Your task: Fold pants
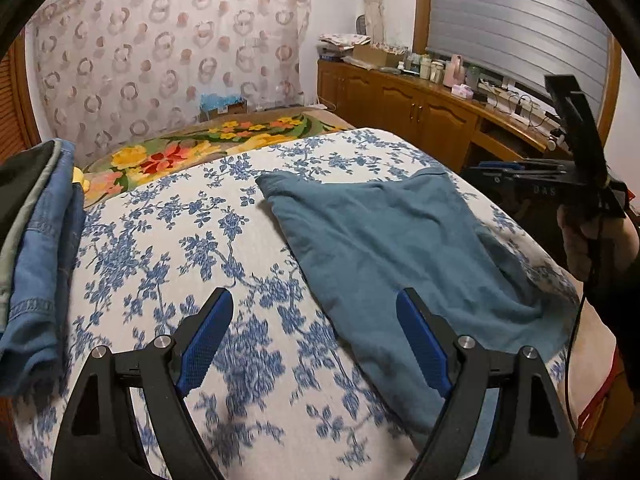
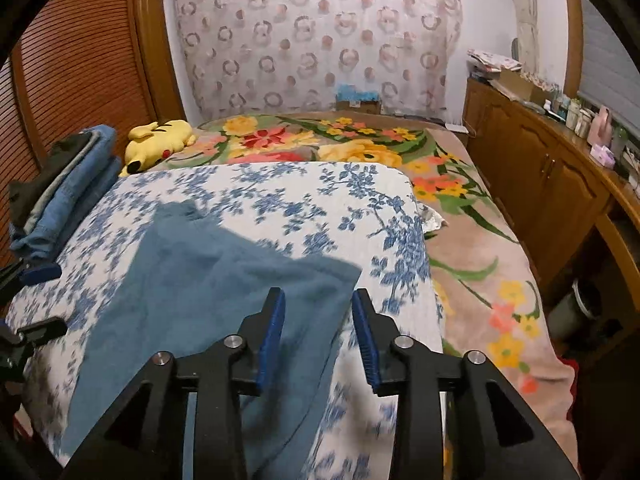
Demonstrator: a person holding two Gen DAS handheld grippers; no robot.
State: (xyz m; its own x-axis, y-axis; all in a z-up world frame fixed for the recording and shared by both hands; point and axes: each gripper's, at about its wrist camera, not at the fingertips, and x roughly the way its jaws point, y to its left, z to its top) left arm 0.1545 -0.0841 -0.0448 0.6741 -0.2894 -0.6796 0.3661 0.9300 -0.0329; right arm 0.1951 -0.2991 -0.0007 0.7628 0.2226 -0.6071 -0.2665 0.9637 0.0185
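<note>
Teal-blue pants (image 1: 400, 240) lie folded on the white, blue-flowered cover (image 1: 180, 240) of the bed, reaching to its near edge. My left gripper (image 1: 316, 296) hovers over the pants' left border, open wide with nothing between its blue pads. In the right wrist view the pants (image 2: 208, 280) spread to the left and below my right gripper (image 2: 318, 294). Its jaws stand partly apart above the pants' right corner, and no cloth is pinched between them. A hand (image 1: 580, 240) holds the right gripper at the bed's right side.
A stack of folded denim and dark clothes (image 1: 36, 240) (image 2: 60, 184) sits at the cover's left edge. A yellow plush toy (image 2: 160, 144) lies on the flowered blanket (image 2: 460, 240) behind. A wooden cabinet (image 1: 420, 108) with bottles runs along the right.
</note>
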